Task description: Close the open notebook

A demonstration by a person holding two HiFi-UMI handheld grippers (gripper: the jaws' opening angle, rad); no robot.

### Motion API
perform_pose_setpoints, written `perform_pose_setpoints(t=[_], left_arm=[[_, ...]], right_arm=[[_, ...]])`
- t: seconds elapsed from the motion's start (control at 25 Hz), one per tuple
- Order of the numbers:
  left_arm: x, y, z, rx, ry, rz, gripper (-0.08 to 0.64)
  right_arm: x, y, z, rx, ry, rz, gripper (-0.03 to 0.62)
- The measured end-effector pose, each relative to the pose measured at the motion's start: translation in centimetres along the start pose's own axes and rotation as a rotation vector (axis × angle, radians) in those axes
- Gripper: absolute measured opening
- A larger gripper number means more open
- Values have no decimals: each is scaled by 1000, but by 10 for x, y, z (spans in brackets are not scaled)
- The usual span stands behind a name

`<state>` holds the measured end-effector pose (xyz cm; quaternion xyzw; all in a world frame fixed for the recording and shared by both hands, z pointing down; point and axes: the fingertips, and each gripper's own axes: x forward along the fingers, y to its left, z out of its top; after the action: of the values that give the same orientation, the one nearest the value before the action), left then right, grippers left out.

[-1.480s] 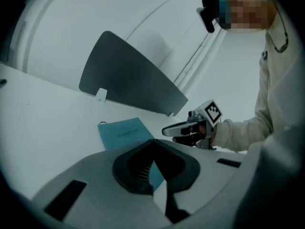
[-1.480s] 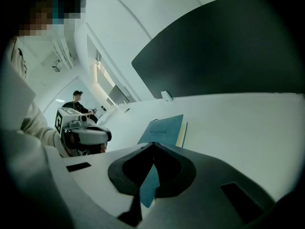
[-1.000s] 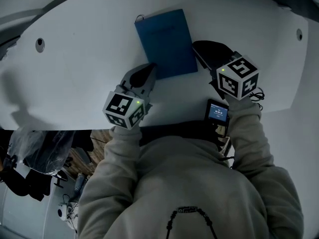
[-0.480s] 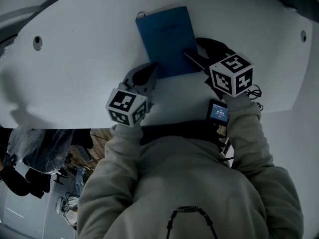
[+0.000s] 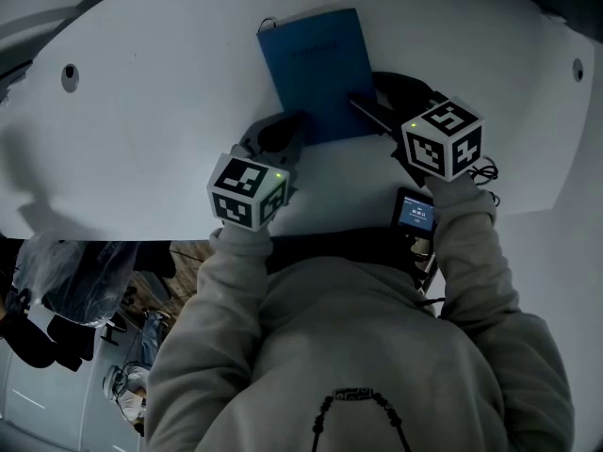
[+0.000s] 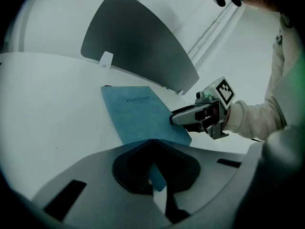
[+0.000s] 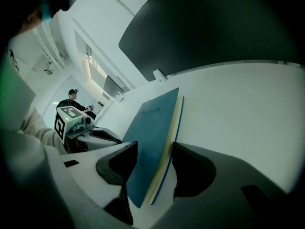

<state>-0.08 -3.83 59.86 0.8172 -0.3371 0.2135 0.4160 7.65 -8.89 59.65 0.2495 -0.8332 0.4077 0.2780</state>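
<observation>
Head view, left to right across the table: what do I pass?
In order: left table hole → left claw → notebook → right claw, jaws opening with the notebook's edge between them → right table hole.

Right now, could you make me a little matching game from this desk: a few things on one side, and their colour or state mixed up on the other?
Things:
1. notebook
2. table
3. small screen
4. panel behind the table

Descriptions:
A. white
B. lit up
C. dark grey, upright
D. blue, closed

Pairs: 1-D, 2-A, 3-B, 4-C.
</observation>
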Motion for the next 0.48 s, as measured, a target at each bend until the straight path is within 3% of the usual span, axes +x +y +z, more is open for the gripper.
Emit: perform_pose_setpoints(t=[0.24, 0.48], left_arm=[[2, 1, 5, -10, -3, 11, -5], [4, -1, 5, 27, -4, 20, -3]], right_arm=[[-4, 0, 5, 1, -11, -1, 215], [-10, 7, 10, 3, -43, 14, 215]])
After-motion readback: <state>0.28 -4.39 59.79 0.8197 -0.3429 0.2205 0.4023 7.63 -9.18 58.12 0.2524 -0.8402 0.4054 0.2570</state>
